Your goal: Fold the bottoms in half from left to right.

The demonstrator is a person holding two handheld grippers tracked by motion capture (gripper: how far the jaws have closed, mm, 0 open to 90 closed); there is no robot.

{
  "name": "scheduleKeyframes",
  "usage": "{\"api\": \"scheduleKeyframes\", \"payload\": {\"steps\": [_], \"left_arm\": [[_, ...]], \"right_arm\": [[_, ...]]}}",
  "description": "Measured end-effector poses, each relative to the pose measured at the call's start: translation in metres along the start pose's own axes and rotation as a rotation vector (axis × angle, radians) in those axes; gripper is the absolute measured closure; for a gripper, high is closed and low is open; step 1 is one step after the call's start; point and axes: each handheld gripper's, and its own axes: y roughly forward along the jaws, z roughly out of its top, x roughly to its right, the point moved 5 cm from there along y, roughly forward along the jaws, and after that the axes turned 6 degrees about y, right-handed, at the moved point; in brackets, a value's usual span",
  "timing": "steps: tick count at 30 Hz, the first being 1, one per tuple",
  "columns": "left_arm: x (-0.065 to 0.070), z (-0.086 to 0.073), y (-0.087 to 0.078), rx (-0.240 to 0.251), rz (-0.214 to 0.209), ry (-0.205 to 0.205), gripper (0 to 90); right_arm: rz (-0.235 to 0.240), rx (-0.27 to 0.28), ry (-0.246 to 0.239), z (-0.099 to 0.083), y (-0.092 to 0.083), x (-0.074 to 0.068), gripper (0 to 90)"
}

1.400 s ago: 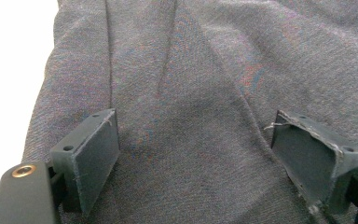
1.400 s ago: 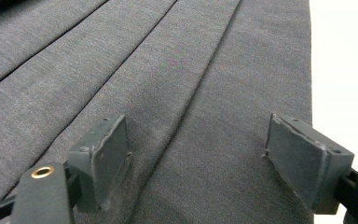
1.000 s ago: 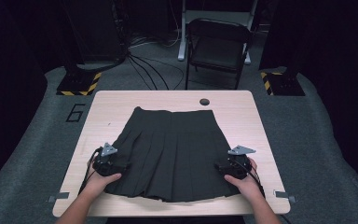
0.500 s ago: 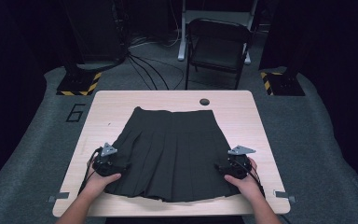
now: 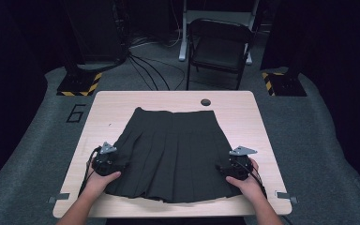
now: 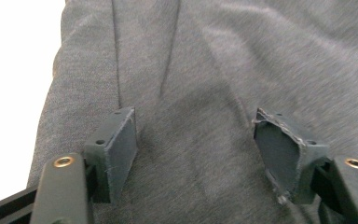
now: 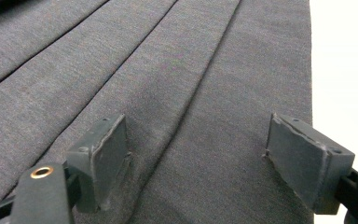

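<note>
The left tool (image 5: 117, 165) sits at the skirt's (image 5: 171, 157) nine o'clock edge with its jaws spread wide; they have just been closing a little, and in the left gripper view the dark cloth lies between the pads (image 6: 116, 149), which do not pinch it. The right tool (image 5: 224, 169) sits at the skirt's three o'clock edge, jaws likewise wide, cloth between its pads (image 7: 105, 156) and no fold caught.

The bench (image 5: 122, 105), a pale wooden top, carries everything. The skirt, dark and pleated, lies flat at the bench's centre, waistband toward twelve o'clock and the broad hem toward six o'clock, close to the near edge. Its pleats run straight from waist to hem. In the right gripper view the skirt's side edge passes just inside the outer pad, with bare bench beyond it.

Beyond the bench at twelve o'clock stands a folding chair (image 5: 222, 49) on the grey floor. A small round dark hole (image 5: 206, 102) marks the bench top near its far edge, just past the waistband.
</note>
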Motion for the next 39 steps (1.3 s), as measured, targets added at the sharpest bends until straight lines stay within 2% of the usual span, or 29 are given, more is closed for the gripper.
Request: {"api": "scheduleKeyframes", "payload": {"steps": [2,3,4,7,11,14,15,16,22,30,37,39], "left_arm": [[0.0,0.002,-0.001,-0.011,-0.011,-0.011,34.3],[-0.001,0.004,-0.001,-0.006,-0.013,-0.016,34.3],[-0.001,0.007,-0.002,0.012,-0.022,-0.041,37.8],[-0.001,0.011,-0.003,0.015,-0.034,-0.059,39.1],[-0.001,0.016,-0.005,0.03,-0.033,-0.05,41.4],[-0.002,0.018,-0.007,0.015,-0.028,-0.032,43.3],[-0.002,0.019,-0.007,0.028,-0.042,-0.057,43.7],[-0.002,0.02,-0.007,0.024,-0.054,-0.066,44.0],[-0.005,0.028,-0.01,0.047,-0.051,-0.069,45.2],[-0.006,0.044,-0.012,0.065,-0.044,-0.052,44.0],[-0.005,0.054,-0.011,0.045,-0.048,-0.037,43.7],[-0.005,0.056,-0.011,0.056,-0.046,-0.031,44.7]], "right_arm": [[-0.002,0.001,-0.002,0.0,0.0,0.0,19.9],[-0.003,0.001,-0.001,0.0,0.0,0.0,19.9],[-0.001,0.001,-0.001,0.0,0.0,0.0,19.9],[0.0,0.0,-0.001,0.0,0.0,0.0,19.9],[0.0,0.002,-0.001,0.0,0.0,0.0,19.9],[0.0,0.001,-0.001,0.0,0.0,0.0,19.9],[0.0,0.002,-0.001,0.0,0.0,0.0,20.0],[0.0,0.002,-0.002,0.0,0.0,0.0,19.9],[0.0,0.002,-0.001,0.0,0.0,0.0,20.0],[0.0,0.002,-0.001,0.0,0.0,0.0,20.0],[-0.001,0.002,-0.001,0.0,0.0,0.0,19.9],[-0.001,0.002,-0.001,0.0,0.0,0.0,19.9]]}}
